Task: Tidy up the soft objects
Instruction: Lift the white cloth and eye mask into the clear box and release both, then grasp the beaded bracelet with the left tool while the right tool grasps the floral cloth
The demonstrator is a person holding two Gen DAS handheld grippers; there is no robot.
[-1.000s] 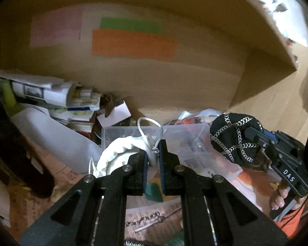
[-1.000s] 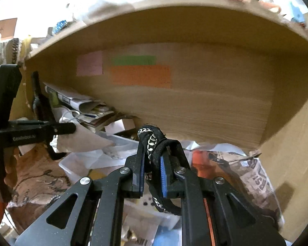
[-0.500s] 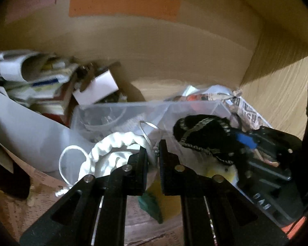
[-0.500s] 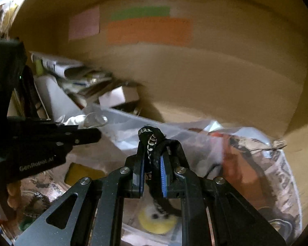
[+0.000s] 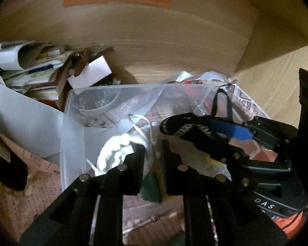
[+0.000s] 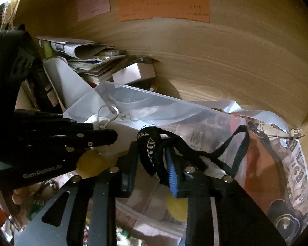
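My left gripper (image 5: 152,153) is over the clear plastic bin (image 5: 121,88), its jaws slightly parted, with a white braided fabric piece with thin loops (image 5: 117,151) still between them. My right gripper (image 6: 152,160) has its jaws opened wider, and a black fabric piece with silver chain trim and black straps (image 6: 154,145) hangs loosely between them over the same bin (image 6: 145,96). The right gripper also shows in the left wrist view (image 5: 225,141), just right of the left one. The left gripper shows at the left in the right wrist view (image 6: 104,135).
The bin sits inside a wooden cabinet with coloured notes (image 6: 164,6) on the back wall. Stacked papers and a small white box (image 5: 90,73) lie behind and left of it. Newspaper (image 6: 285,164) lies to the right. Yellow and green items (image 5: 154,186) lie in the bin.
Both grippers have moved forward and down over the bin. The right jaws have opened, loosening the black piece. The left jaws have parted a little around the white piece.
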